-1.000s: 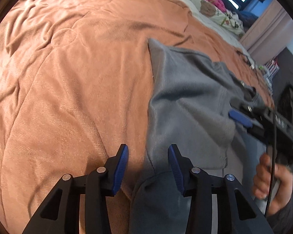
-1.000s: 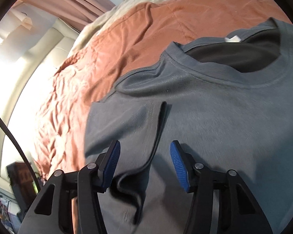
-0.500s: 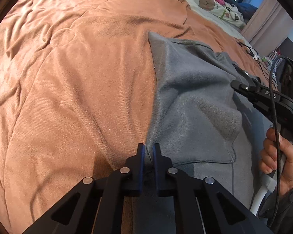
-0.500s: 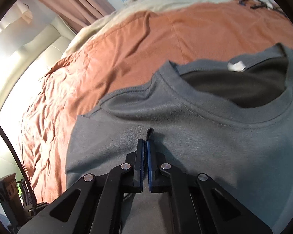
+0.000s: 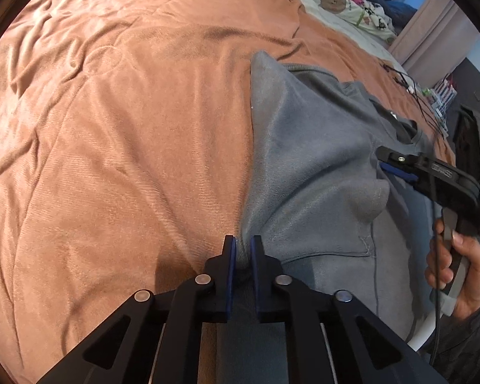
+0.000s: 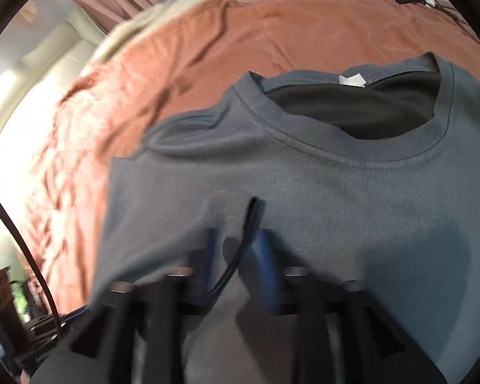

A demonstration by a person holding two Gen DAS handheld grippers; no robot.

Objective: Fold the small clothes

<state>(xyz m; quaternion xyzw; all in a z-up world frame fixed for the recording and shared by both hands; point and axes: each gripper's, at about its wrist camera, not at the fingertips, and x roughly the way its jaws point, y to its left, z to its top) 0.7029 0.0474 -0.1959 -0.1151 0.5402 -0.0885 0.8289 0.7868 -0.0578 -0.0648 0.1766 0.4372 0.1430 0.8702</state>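
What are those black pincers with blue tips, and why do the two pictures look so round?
No robot here: a person holds one hand-held gripper in each hand, each carrying a fisheye camera looking along its jaws, hence the round pictures. A grey T-shirt lies on an orange-brown bedspread. In the left view, the left gripper pinches the shirt's edge, and you can see the person's hand holding the right gripper. The right view is blurred by motion; its jaws appear slightly apart, with a fold of shirt between them, below the collar.
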